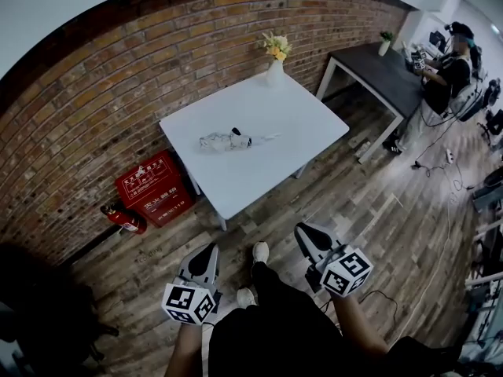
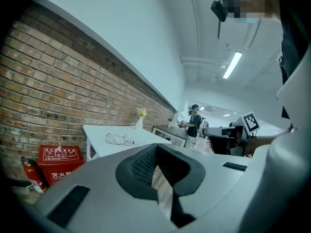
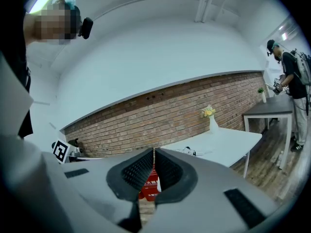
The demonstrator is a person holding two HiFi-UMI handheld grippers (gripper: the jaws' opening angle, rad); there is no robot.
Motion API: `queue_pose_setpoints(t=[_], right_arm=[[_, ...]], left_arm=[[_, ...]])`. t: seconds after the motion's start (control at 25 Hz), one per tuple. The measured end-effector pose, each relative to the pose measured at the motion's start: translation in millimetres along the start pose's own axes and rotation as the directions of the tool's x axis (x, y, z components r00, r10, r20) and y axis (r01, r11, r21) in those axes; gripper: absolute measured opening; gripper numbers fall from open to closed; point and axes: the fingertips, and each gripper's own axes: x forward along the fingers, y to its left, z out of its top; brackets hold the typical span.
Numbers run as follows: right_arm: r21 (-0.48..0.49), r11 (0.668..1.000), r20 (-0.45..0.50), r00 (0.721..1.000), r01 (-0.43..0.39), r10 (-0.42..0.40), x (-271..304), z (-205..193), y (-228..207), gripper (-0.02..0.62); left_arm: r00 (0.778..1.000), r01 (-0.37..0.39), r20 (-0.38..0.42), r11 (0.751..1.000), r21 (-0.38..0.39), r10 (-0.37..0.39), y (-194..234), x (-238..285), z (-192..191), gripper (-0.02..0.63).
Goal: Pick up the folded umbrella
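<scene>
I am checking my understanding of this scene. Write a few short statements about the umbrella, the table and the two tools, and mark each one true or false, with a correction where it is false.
1. The folded pale umbrella with a black handle lies on the white rectangular table. True.
2. The left tool grips the umbrella. False: it is shut on nothing, over the wooden floor, away from the table.
3. A white vase of yellow flowers stands at the table's far corner, near the brick wall. True.
4. The red box with white print stands on the table. False: it is on the floor beside the table, by the wall.
5. The right tool has wide-open jaws. False: they are together and empty.
</scene>
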Motion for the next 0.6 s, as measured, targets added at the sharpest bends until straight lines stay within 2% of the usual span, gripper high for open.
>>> queue_pose_setpoints(t=[0.36, 0.6], right_arm=[[0.023, 1.0, -0.018, 1.0, -0.014, 0.014, 42.3, 1.7, -23.4, 0.024], [0.034, 0.999, -0.023, 0.999, -0.025, 0.026, 81.3, 10.9, -53.0, 0.024]], left_arm=[[0.999, -0.021, -0.029, 1.0, -0.007, 0.02, 25.8, 28.6, 2.7, 0.014], [0.999, -0.024, -0.046, 1.0, 0.003, 0.025, 45.1, 69.3, 19.8, 0.014]])
